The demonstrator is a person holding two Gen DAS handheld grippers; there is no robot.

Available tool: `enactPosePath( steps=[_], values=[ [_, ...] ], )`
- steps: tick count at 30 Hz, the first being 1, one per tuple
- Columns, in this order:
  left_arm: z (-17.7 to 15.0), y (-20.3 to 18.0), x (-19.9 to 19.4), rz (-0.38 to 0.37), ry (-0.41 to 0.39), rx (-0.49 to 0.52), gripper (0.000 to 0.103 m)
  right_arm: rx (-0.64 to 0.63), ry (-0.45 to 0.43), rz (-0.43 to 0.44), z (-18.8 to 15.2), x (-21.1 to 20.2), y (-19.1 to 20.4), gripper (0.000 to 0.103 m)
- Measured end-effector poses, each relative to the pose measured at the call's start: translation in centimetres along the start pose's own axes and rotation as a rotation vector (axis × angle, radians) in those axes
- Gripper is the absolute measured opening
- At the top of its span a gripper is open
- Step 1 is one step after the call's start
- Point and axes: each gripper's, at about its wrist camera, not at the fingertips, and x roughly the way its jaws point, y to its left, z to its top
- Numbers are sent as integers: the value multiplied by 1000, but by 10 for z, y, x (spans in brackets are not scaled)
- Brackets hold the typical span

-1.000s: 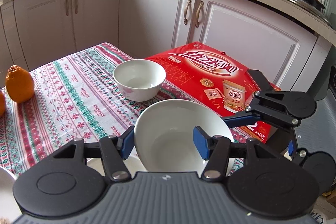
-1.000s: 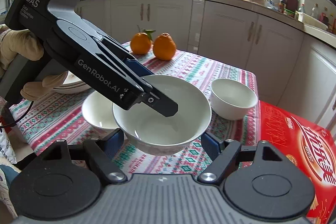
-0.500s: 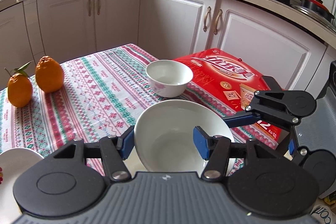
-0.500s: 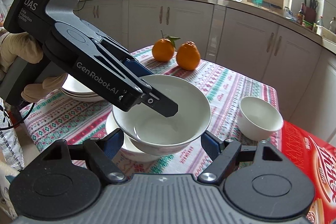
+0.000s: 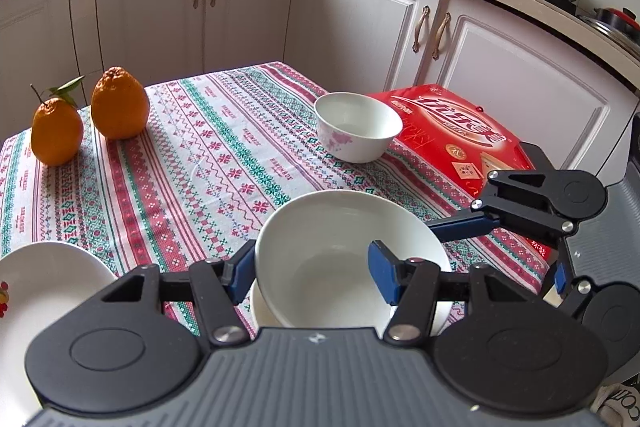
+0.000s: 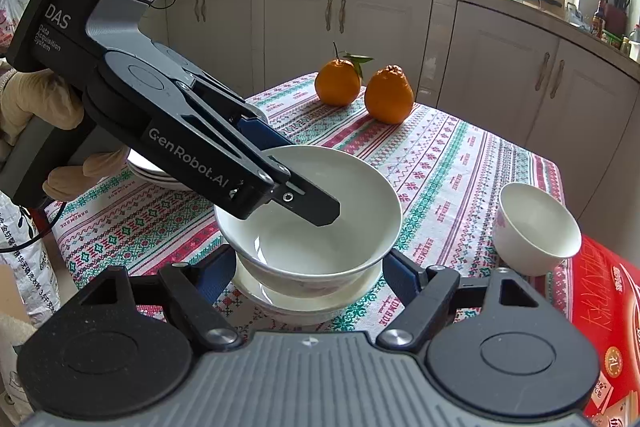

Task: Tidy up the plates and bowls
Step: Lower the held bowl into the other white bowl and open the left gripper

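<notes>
Left tongs (image 5: 316, 269) clamped the big bowl's (image 5: 340, 227) rim, bowl just above a second bowl (image 6: 280, 297) at bench (image 5: 200, 163) 6 o'clock. Right tongs (image 6: 308, 273) apart, straddling it.

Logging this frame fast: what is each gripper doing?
Left gripper: shut on the big bowl's rim.
Right gripper: open, fingers either side of that bowl.

A held bowl (image 6: 316, 223) sits over another bowl (image 6: 280, 297), small bowl (image 6: 534, 227) right, oranges (image 6: 362, 93) behind.
</notes>
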Motion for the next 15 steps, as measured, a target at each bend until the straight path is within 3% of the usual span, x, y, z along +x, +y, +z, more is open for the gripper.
enactPosePath(
  steps=[15],
  values=[
    [-7, 5, 10, -5, 13, -10, 58, 15, 26, 10, -4, 11, -2, 84]
  ],
)
